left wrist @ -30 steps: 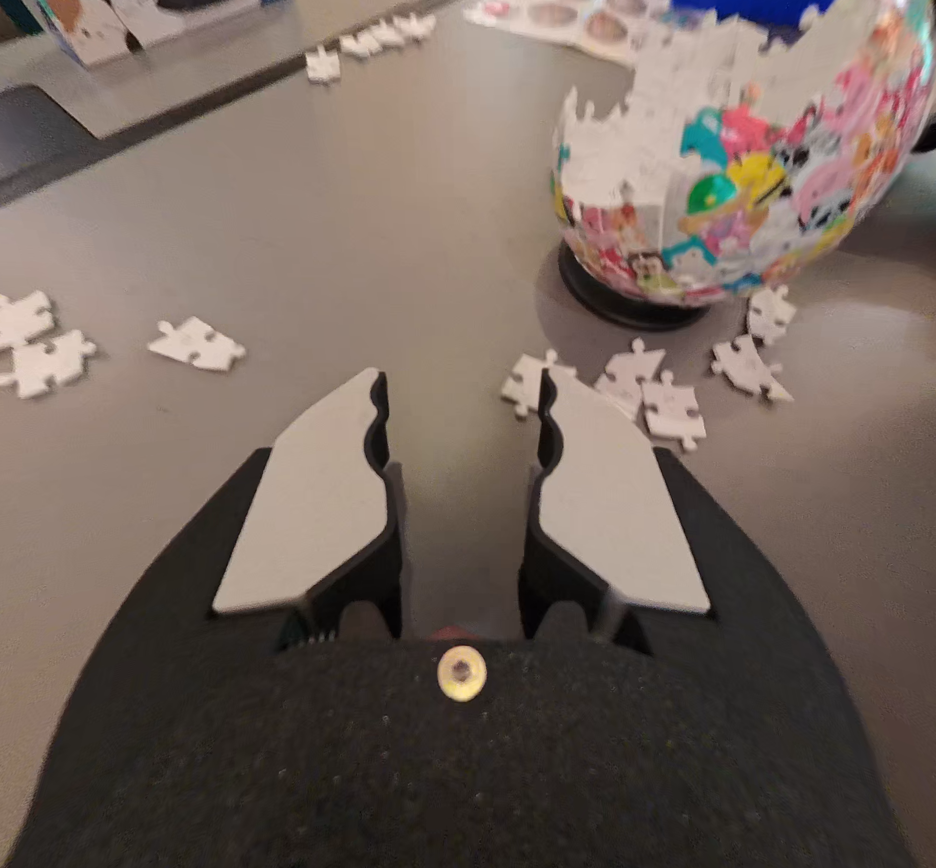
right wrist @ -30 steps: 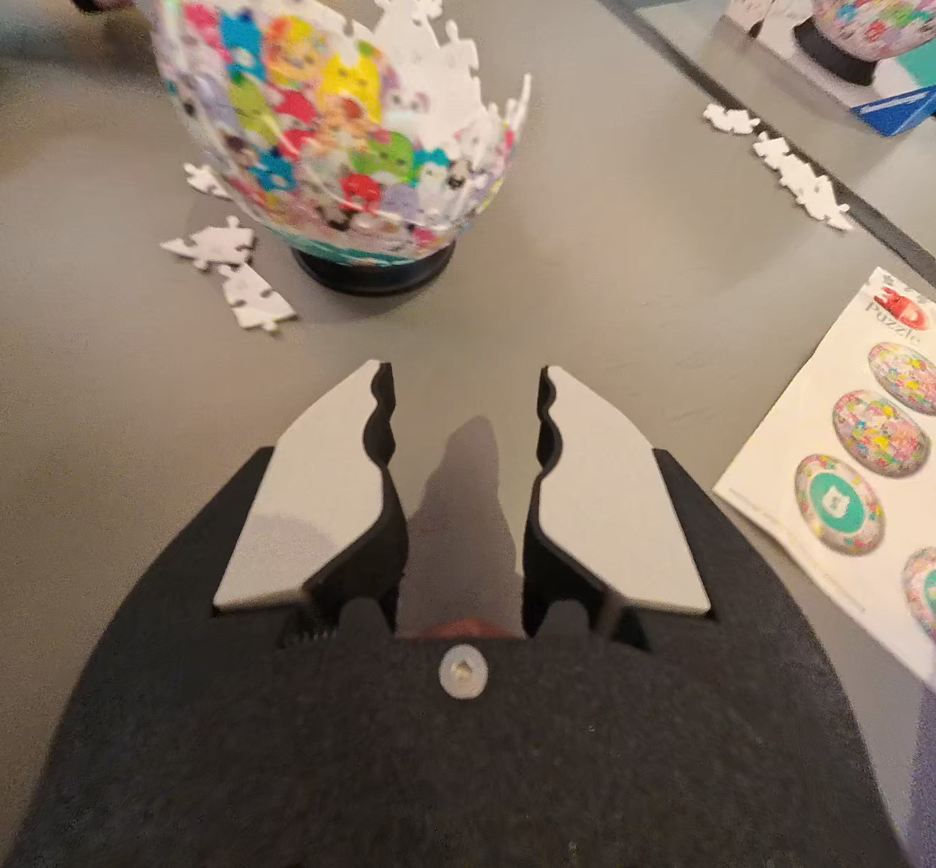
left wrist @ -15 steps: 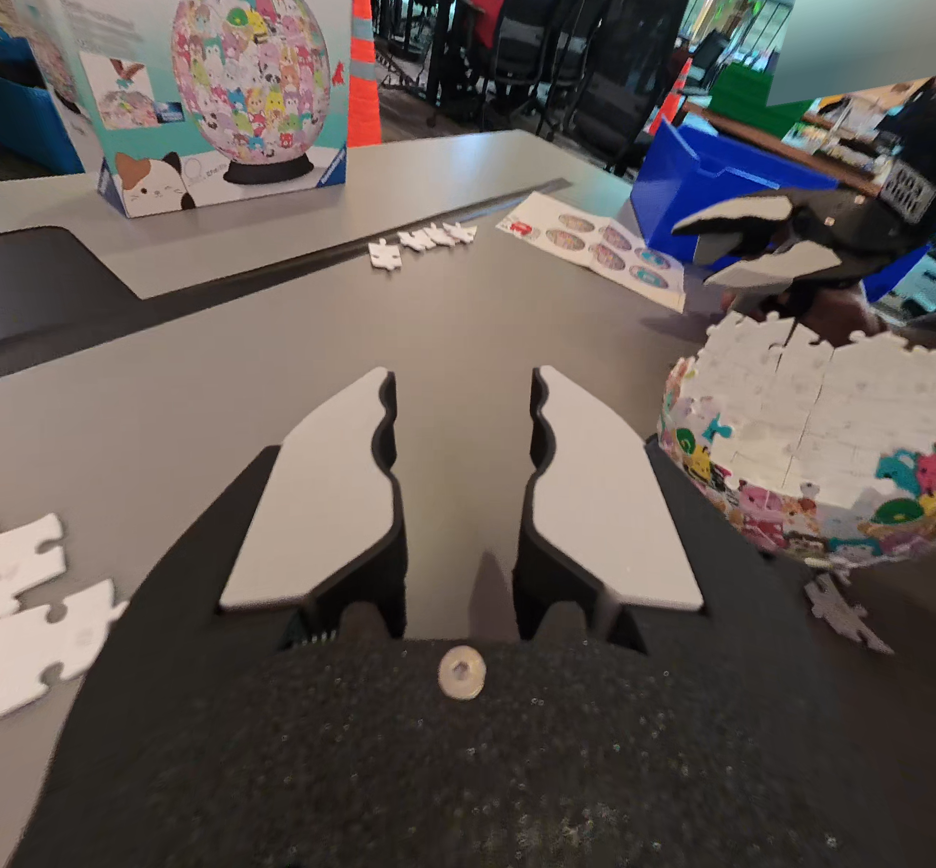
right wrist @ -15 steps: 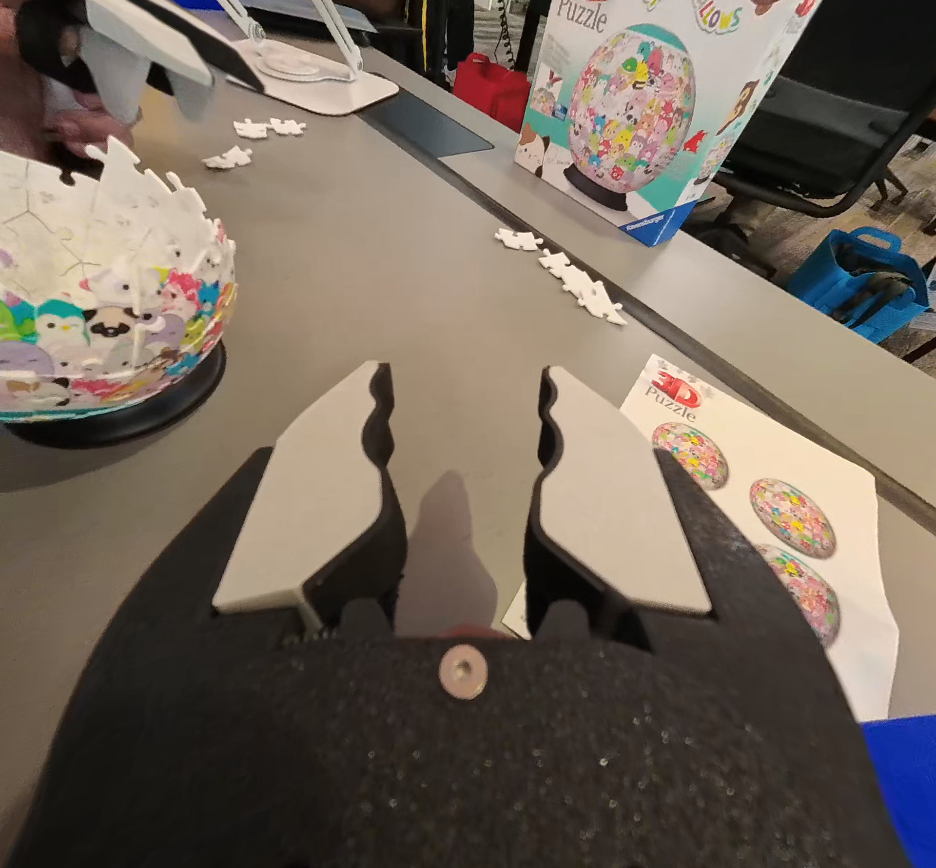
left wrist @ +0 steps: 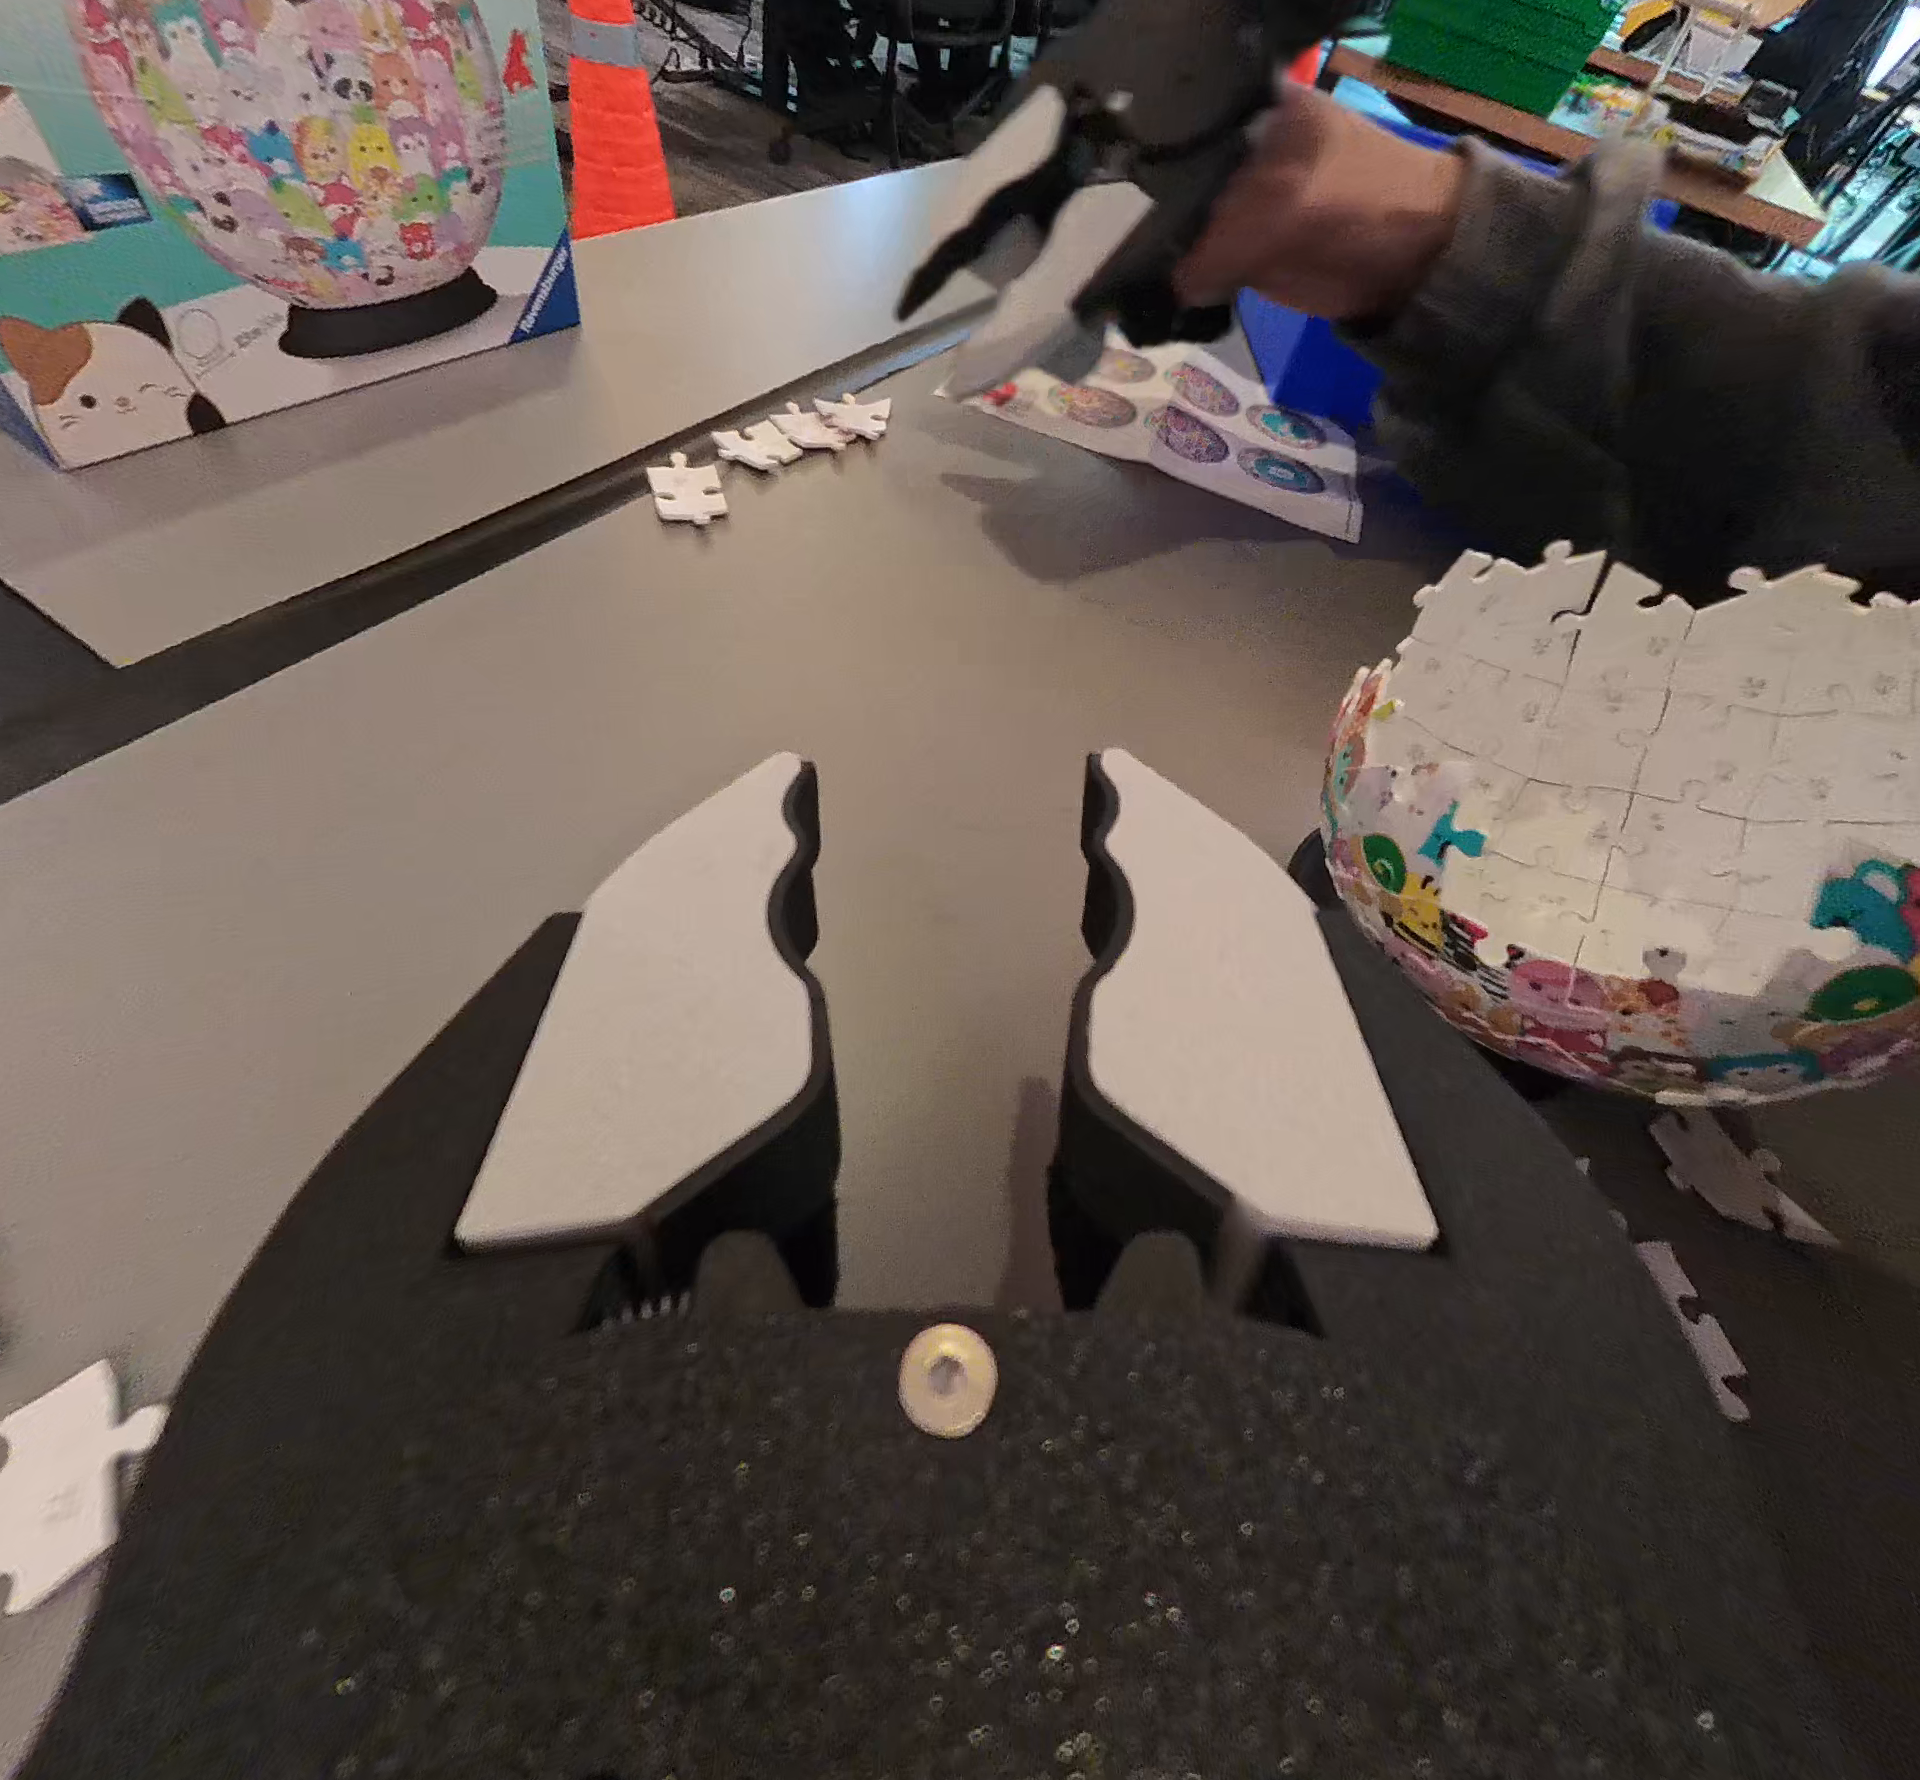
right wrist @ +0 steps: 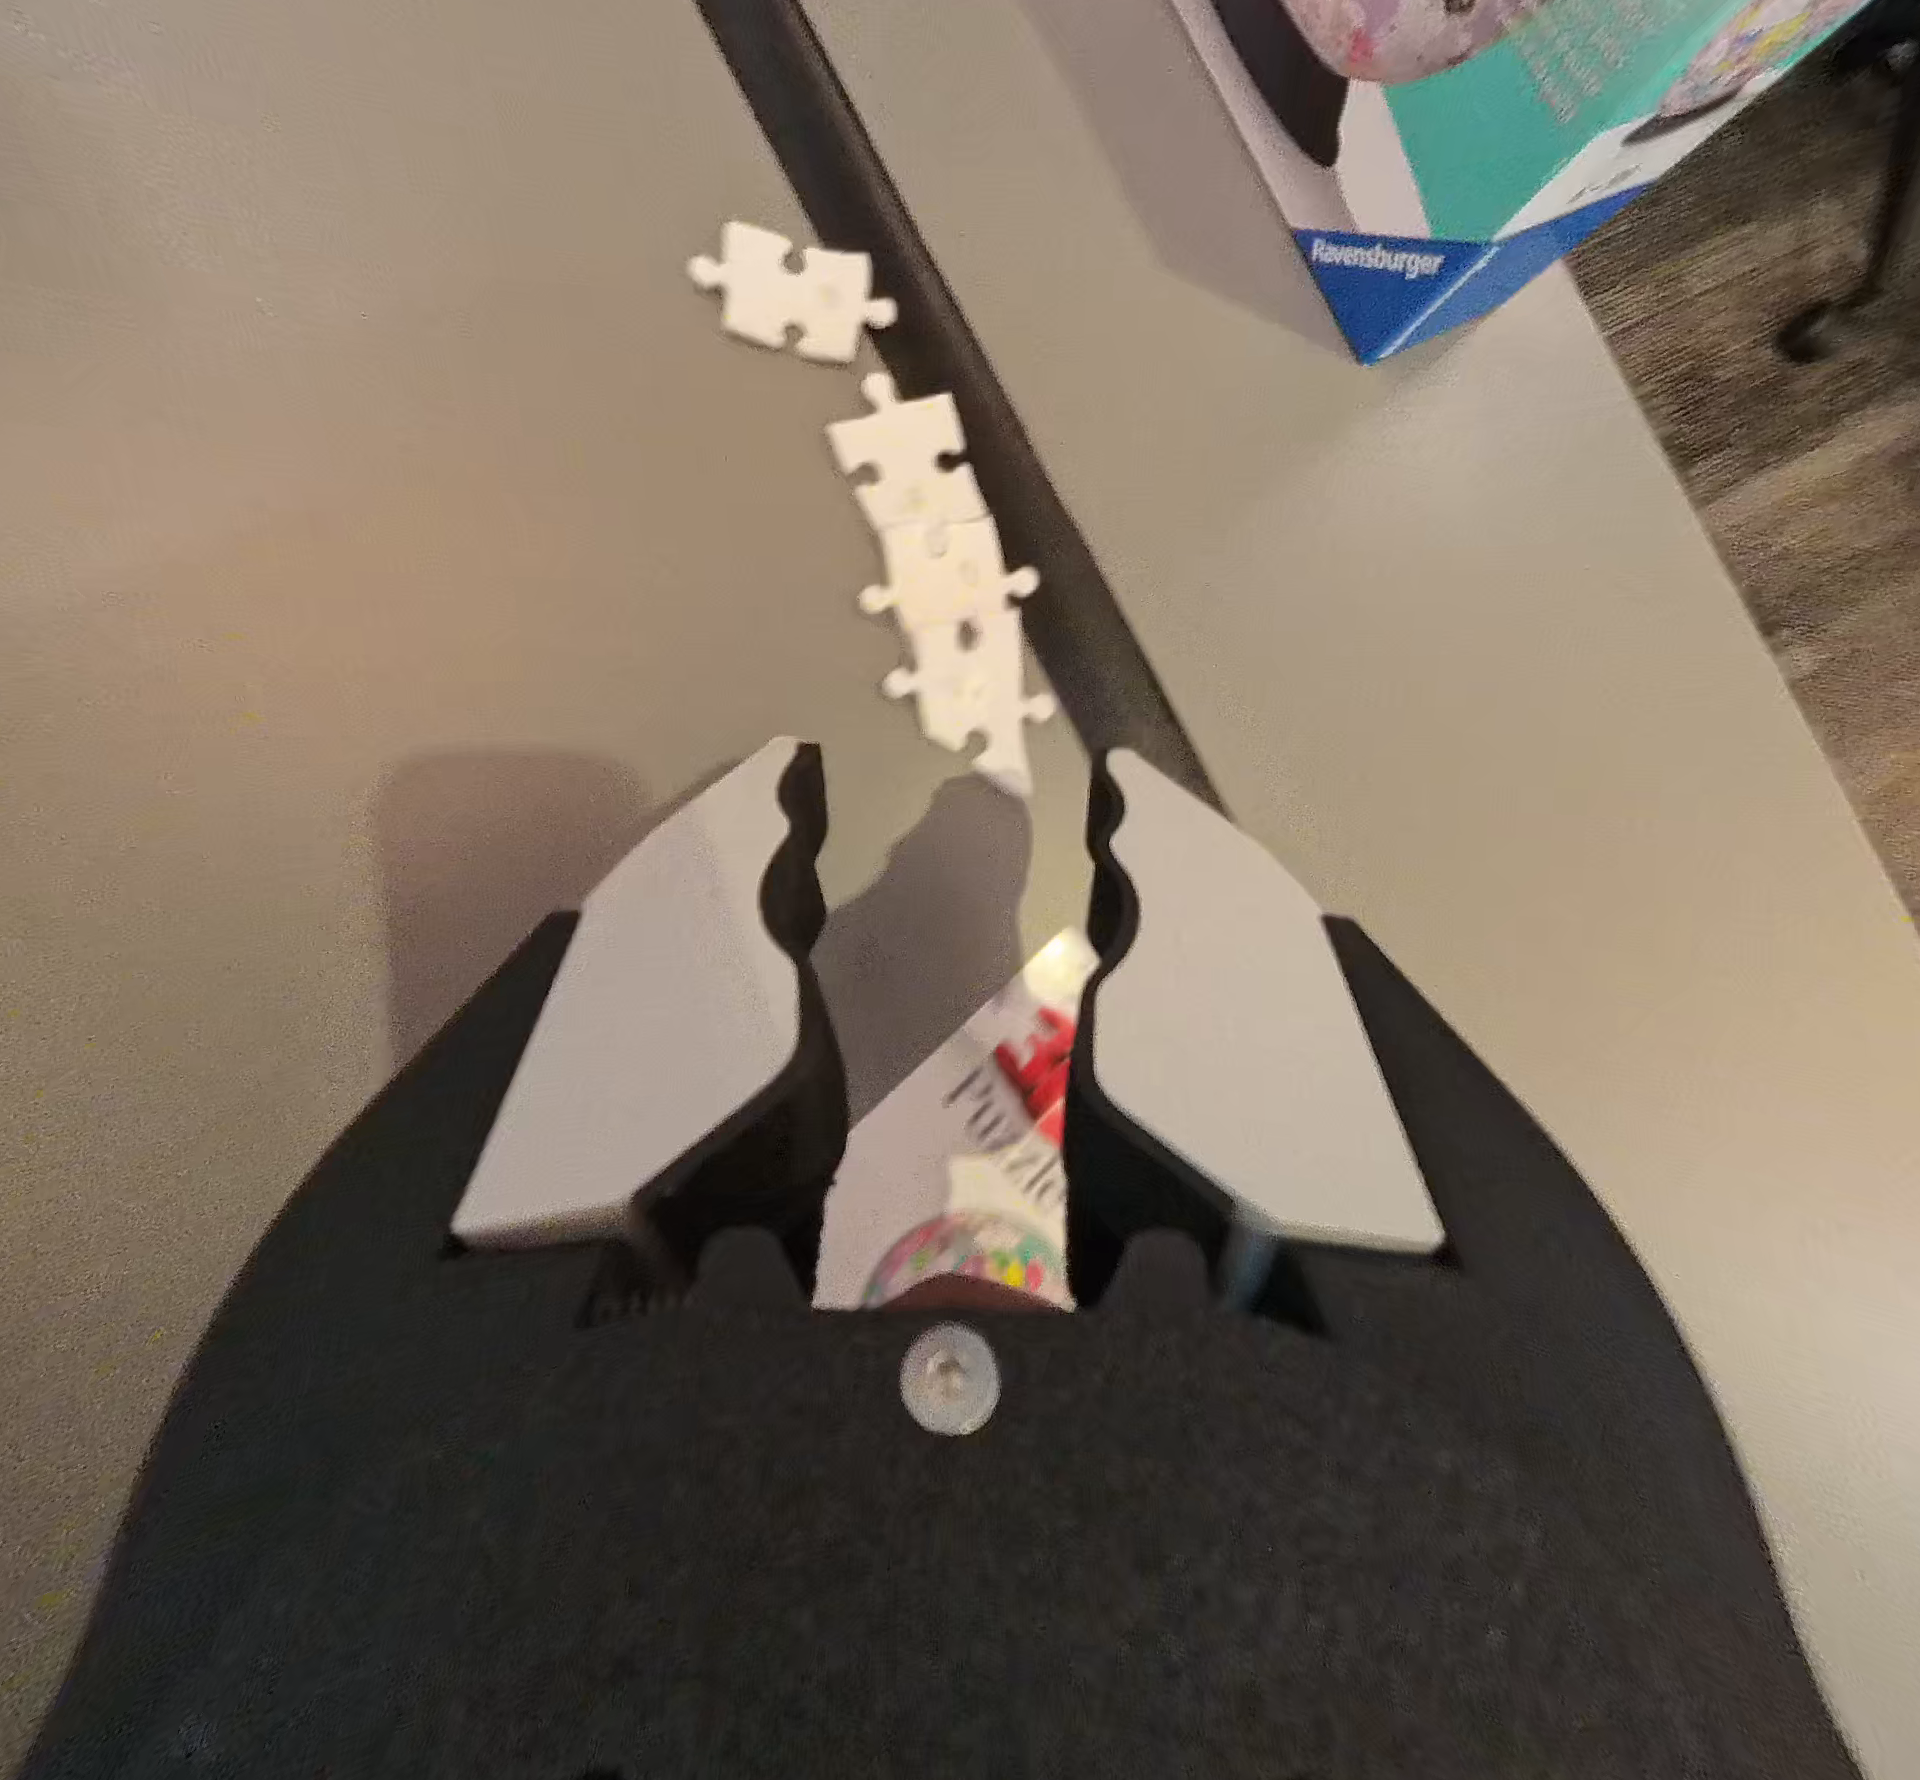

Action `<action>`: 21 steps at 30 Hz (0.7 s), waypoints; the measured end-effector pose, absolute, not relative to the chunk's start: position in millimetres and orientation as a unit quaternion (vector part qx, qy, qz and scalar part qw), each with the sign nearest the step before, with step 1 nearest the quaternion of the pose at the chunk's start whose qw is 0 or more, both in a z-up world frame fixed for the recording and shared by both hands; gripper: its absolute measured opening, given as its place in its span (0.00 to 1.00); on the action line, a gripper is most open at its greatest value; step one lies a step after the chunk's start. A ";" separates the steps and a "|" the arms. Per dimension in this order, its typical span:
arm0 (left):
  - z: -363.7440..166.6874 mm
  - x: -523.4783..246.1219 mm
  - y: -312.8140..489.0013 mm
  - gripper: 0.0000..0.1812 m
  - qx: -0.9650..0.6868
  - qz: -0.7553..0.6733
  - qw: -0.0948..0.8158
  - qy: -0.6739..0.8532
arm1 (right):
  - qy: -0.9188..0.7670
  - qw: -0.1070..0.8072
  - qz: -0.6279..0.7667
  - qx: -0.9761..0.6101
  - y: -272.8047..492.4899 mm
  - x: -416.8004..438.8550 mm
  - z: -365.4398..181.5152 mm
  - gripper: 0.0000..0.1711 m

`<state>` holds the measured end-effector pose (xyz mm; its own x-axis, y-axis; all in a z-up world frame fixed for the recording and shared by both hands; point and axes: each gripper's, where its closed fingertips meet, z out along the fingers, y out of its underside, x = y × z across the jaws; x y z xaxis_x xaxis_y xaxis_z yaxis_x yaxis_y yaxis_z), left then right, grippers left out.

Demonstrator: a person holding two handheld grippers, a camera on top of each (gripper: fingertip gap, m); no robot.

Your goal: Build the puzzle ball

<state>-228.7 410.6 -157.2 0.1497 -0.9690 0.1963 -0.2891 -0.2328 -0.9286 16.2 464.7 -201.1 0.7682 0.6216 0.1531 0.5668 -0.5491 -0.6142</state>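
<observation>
White loose pieces point(right wrist: 940, 525) lie in a row at centre frame in the right wrist view, just above our right gripper point(right wrist: 954, 774), which hangs spread and empty over them. We should come down on the nearest piece alone, edge-on, since neighbours overlap. Our left gripper point(left wrist: 948, 774) is likewise spread, holding nothing. The puzzle ball point(left wrist: 1662, 857), a half-built shell on its dark stand, sits at the right edge of the left wrist view; as far as we can see, its hollow holds nothing. The puzzle box point(left wrist: 270, 151) stands upper left.
</observation>
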 end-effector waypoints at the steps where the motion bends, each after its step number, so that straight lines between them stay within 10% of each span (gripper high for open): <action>1: -156.9 -228.6 409.7 0.27 -0.650 -0.439 0.388 0.484 | -0.341 0.314 0.050 -0.885 473.7 18.6 -208.2 0.29; 21: -161.0 -226.3 404.8 0.26 -0.653 -0.437 0.374 0.493 | -0.322 0.283 0.051 -0.902 414.9 16.8 -207.4 0.13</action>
<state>-226.3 404.8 -161.0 0.1325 -0.9703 0.2023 -0.3178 -0.2349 -0.9186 16.8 414.9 -207.4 0.7870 0.6102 0.0910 0.5530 -0.6323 -0.5426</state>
